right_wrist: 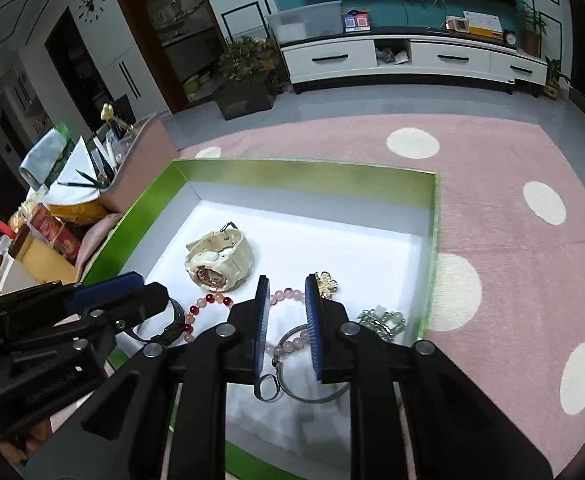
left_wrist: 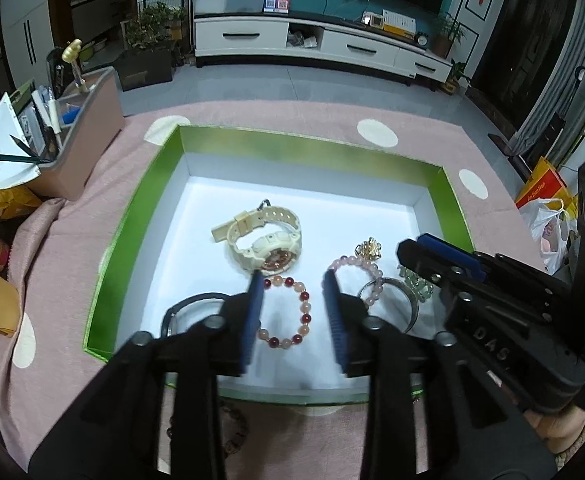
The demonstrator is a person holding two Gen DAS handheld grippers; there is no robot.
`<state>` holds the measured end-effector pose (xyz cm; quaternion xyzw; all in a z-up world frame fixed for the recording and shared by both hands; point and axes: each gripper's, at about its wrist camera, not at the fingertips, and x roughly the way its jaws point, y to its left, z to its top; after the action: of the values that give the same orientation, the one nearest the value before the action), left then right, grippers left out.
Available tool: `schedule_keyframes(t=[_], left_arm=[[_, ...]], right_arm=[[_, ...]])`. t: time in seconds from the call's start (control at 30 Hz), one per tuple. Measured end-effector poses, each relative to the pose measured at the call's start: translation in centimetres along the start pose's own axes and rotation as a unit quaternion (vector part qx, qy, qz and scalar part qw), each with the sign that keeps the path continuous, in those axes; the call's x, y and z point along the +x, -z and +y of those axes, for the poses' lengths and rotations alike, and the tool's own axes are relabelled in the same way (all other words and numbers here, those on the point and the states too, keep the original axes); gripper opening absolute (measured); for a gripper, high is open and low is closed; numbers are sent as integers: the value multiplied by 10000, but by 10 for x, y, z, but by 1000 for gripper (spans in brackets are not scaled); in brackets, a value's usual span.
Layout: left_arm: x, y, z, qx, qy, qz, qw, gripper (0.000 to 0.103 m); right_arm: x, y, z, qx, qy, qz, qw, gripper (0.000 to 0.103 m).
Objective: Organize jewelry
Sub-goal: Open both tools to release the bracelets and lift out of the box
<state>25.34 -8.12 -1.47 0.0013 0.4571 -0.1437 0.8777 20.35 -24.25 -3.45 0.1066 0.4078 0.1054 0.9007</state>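
Observation:
A green box (left_wrist: 308, 144) (right_wrist: 304, 168) with a white floor holds the jewelry. My left gripper (left_wrist: 293, 280) is open, its blue pads on either side of a red and peach bead bracelet (left_wrist: 304, 308) (right_wrist: 212, 299) that lies flat. My right gripper (right_wrist: 287, 280) is open over a pink bead bracelet (right_wrist: 288, 293) (left_wrist: 356, 262) and a silver bangle (right_wrist: 312, 398) (left_wrist: 412, 300). A cream watch (left_wrist: 268, 244) (right_wrist: 216, 258) lies farther in. A gold flower brooch (right_wrist: 326, 283) (left_wrist: 369, 249), a pale green piece (right_wrist: 380, 318) and a black band (left_wrist: 188, 304) also lie inside.
The box sits on a pink cloth with white dots (right_wrist: 492, 184). A pink bin (left_wrist: 88, 140) with pencils and papers stands at the left, with boxes beside it. A brown bead string (left_wrist: 236, 432) lies on the cloth in front of the box. Plastic bags (left_wrist: 548, 232) are at the right.

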Motion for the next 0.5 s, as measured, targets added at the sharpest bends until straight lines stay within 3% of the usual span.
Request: schedule_keyframes(t=[0.2, 0.3, 0.37, 0.5], left_arm=[[-29, 7, 16, -128, -120, -291, 9994, 69], [-48, 15, 28, -213, -170, -422, 9987, 78], [-60, 24, 37, -303, -210, -502, 9981, 87], [-79, 48, 52, -436, -317, -520, 9972, 97]], right_arm=[[-37, 10, 0, -170, 113, -370, 9991, 37], [-62, 21, -3, -193, 116, -525, 9984, 42], [-74, 28, -4, -184, 136, -615, 9978, 54], [-100, 49, -7, -215, 206, -714, 9970, 57]])
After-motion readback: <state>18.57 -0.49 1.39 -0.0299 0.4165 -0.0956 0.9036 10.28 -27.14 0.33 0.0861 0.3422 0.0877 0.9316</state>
